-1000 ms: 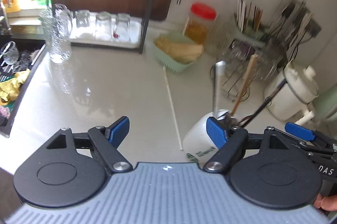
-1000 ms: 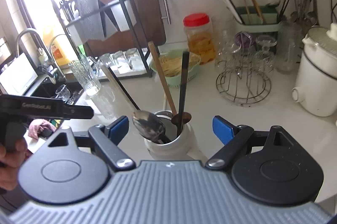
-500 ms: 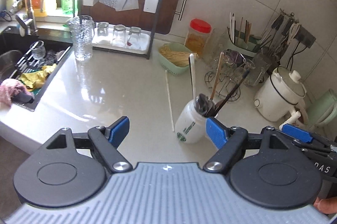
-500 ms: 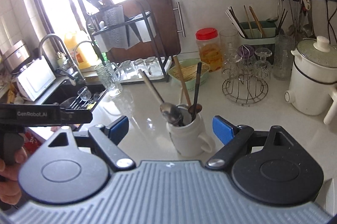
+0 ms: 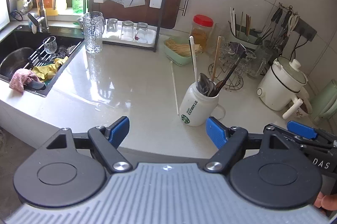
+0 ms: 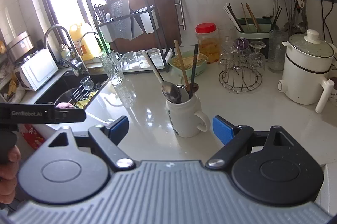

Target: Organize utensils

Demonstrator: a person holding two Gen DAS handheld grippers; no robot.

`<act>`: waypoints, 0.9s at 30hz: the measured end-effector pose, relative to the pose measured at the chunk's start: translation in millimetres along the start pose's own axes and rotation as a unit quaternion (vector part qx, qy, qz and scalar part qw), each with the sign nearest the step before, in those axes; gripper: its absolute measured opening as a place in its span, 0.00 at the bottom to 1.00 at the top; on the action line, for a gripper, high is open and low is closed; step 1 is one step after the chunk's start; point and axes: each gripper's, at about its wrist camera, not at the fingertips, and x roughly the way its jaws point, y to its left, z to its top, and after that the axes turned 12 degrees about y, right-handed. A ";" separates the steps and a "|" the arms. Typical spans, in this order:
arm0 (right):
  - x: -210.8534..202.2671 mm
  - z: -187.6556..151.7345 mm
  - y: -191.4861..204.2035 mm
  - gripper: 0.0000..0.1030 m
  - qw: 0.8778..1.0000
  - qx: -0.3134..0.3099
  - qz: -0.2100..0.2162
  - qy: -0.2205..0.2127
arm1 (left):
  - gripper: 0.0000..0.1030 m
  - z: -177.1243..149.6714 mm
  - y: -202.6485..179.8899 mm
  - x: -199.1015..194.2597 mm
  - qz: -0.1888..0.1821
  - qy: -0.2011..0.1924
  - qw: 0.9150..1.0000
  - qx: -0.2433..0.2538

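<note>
White ceramic is what I steer by: the Starbucks mug (image 5: 197, 107) stands on the pale countertop (image 5: 130, 85) with the utensils bundled upright in it; a steel spoon (image 6: 171, 90), a wooden chopstick (image 6: 182, 66), a black chopstick (image 6: 193, 68) and a white-handled piece (image 5: 193, 57); one white chopstick (image 5: 174, 87) lies flat on the counter just beside the mug, pointing toward the green basket (image 5: 179, 58). I judge we are between picks, with nothing in either tool; the stray chopstick looks like the piece left to gather. My left gripper (image 5: 167, 129) hangs over the counter's near edge, tilted down, blue pads spread wide and empty, the mug just ahead of its right pad; my right gripper (image 6: 170, 129) sits likewise, pads wide apart and bare, the mug framed between them but clear of both. The next move, as I see it, calls for lowering one tool nearly flat along the thin stick and pinching at mid-length; it may roll or skid on the glossy top; then tipping it upright into the mug without knocking the spoon.
</note>
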 end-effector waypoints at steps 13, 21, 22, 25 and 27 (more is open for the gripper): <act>-2.3 -13.7 -6.0 0.85 1.000 -0.003 -0.007 -0.010 | 0.81 -15.0 -6.9 -1.2 0.009 -0.004 1.000 0.004; -4.5 -15.9 -6.4 0.93 0.999 -0.007 -0.026 -0.017 | 0.93 -17.1 -2.4 -6.6 0.006 -0.012 1.000 0.005; -4.2 -16.3 -6.5 0.94 0.999 -0.010 -0.031 -0.017 | 0.93 -17.4 -2.1 -7.0 0.006 -0.015 1.000 0.006; -4.1 -17.8 -7.9 1.00 0.999 -0.007 -0.040 -0.019 | 0.96 -18.8 -3.9 -8.3 0.009 -0.017 1.000 0.015; -4.3 -17.9 -8.9 1.00 0.999 -0.001 -0.036 -0.020 | 0.97 -20.7 -4.7 -8.8 0.013 -0.017 1.000 0.014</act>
